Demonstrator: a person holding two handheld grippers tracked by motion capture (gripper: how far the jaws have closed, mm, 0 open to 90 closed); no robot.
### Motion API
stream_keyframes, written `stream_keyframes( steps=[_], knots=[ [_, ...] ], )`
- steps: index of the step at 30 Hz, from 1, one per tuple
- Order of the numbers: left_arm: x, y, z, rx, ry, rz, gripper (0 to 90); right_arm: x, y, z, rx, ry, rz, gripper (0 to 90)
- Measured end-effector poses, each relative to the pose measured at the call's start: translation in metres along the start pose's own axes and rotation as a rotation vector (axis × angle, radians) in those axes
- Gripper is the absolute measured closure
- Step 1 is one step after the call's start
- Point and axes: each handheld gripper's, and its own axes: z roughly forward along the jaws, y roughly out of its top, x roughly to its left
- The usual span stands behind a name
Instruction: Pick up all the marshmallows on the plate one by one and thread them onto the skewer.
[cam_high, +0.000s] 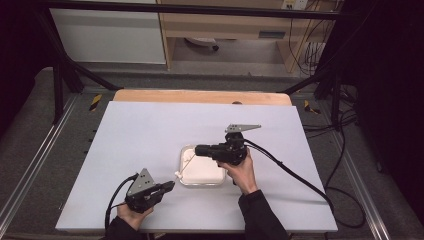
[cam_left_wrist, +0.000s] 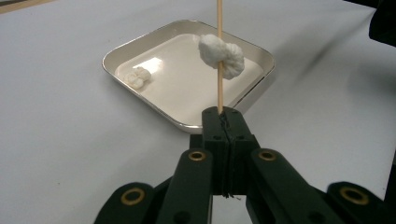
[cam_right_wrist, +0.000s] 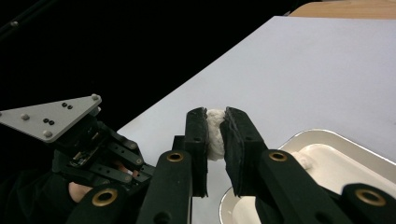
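A wooden skewer (cam_left_wrist: 218, 51) is pinched by the left gripper (cam_left_wrist: 224, 117), one marshmallow (cam_left_wrist: 222, 54) threaded on it, above the white tray (cam_left_wrist: 187, 123). Another marshmallow (cam_right_wrist: 214, 133) is clamped in the right gripper (cam_right_wrist: 214, 140) over the tray's edge. A third piece (cam_left_wrist: 138, 76) lies in the tray. No writing is readable.

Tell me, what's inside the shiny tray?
One small white lump lies in the tray. Another white lump on the stick hides some of the tray floor behind it.

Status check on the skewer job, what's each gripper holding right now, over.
Left gripper shut on skewer, one white piece threaded. Right gripper shut on second white piece, above tray. Another piece lies in tray. Nothing in the way.
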Motion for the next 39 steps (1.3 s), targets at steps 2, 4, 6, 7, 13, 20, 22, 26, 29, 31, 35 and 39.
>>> stream_keyframes(
  steps=[2,4,6,7,13,20,22,26,29,31,35,39],
  knots=[
    [0.000,-0.001,0.000,-0.002,0.006,0.002,89.1,0.001,-0.001,0.001,0.000,0.005,0.004,80.3],
    [0.000,-0.001,-0.001,-0.010,0.011,-0.001,89.1,0.001,-0.002,0.002,-0.005,0.007,0.003,80.8],
    [-0.001,-0.001,-0.002,-0.019,0.016,-0.002,89.1,0.001,-0.002,0.002,-0.013,0.011,0.006,81.1],
    [-0.001,-0.001,-0.002,-0.023,0.014,-0.004,89.1,0.002,-0.002,0.002,-0.016,0.014,0.006,81.3],
    [-0.003,-0.001,-0.001,-0.031,0.008,-0.008,89.2,0.005,-0.004,0.003,-0.038,0.044,0.017,81.8],
    [-0.004,-0.002,-0.002,-0.041,0.020,-0.007,89.3,0.005,-0.007,0.005,-0.046,0.062,0.020,82.1],
    [-0.004,-0.002,-0.001,-0.039,0.022,-0.007,89.3,0.005,-0.008,0.006,-0.048,0.069,0.018,82.2],
    [-0.005,-0.002,0.000,-0.029,0.028,-0.004,89.3,0.006,-0.010,0.008,-0.050,0.078,0.017,82.3],
    [-0.005,-0.002,0.000,-0.028,0.024,-0.008,89.3,0.006,-0.011,0.009,-0.050,0.080,0.016,82.4],
    [-0.005,-0.002,0.000,-0.026,0.023,-0.007,89.3,0.006,-0.012,0.009,-0.046,0.078,0.015,82.4],
    [-0.006,-0.001,0.000,-0.026,0.018,-0.007,89.4,0.007,-0.013,0.010,-0.039,0.082,0.011,82.4],
    [-0.006,-0.001,0.000,-0.023,0.024,-0.009,89.4,0.007,-0.015,0.011,-0.032,0.076,0.005,82.4]
  ],
)
